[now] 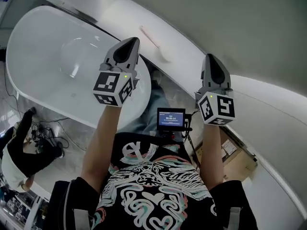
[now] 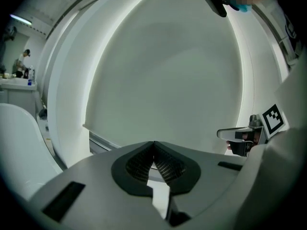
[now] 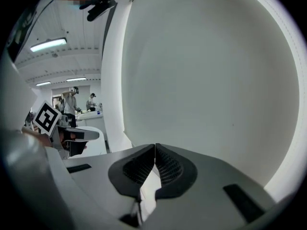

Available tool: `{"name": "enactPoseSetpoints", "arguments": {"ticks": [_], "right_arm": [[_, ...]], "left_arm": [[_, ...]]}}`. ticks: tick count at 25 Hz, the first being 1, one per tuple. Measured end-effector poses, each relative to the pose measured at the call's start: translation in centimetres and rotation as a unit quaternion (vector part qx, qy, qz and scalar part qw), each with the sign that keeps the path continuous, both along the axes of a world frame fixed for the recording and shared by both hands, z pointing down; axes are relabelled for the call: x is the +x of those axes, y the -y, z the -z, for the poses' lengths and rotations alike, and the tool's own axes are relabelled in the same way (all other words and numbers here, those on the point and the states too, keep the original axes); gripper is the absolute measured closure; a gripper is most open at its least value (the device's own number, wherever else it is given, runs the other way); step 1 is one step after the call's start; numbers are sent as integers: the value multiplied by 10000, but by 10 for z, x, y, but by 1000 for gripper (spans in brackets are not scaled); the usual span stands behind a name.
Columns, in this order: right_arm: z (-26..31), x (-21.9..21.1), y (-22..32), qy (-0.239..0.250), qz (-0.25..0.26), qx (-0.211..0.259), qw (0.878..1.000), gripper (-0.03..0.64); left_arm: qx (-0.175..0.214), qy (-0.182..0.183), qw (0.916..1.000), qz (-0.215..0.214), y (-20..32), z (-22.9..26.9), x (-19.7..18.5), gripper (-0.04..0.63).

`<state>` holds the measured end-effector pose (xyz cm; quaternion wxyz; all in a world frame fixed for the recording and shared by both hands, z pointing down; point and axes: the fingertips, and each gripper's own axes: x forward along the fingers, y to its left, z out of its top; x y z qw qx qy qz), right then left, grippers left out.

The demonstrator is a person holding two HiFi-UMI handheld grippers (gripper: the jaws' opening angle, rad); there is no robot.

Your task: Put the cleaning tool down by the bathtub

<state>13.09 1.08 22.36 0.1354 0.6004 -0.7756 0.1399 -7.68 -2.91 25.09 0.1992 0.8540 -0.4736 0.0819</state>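
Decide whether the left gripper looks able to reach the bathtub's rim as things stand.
Probably yes: the left gripper is held above the end of the bathtub, nothing shows between them, and it is shut and empty.

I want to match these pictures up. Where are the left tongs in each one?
Head view: left tongs, left of centre, in front of the bathtub.
Left gripper view: bottom centre, shut, nothing between them.
Right gripper view: far left, halfway down.
Shared landmark: the big white wall.
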Motion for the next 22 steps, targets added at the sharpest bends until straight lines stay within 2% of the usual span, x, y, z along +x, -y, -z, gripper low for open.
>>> {"name": "enactPoseSetpoints", "arguments": {"ticks": [9,17,22], "right_arm": [[46,-6,-38,26,97,320,9994,590],[87,-22,-68,-126,130,666,9976,591],[110,-24,-82,-124,89,930,9956,591]], "left_arm": [[859,391,9954,161,-18,68,-18,578],[1366,354,9897,244,-43,118,-29,578],[1538,311,9873,252,-63,136,-25,578]]}}
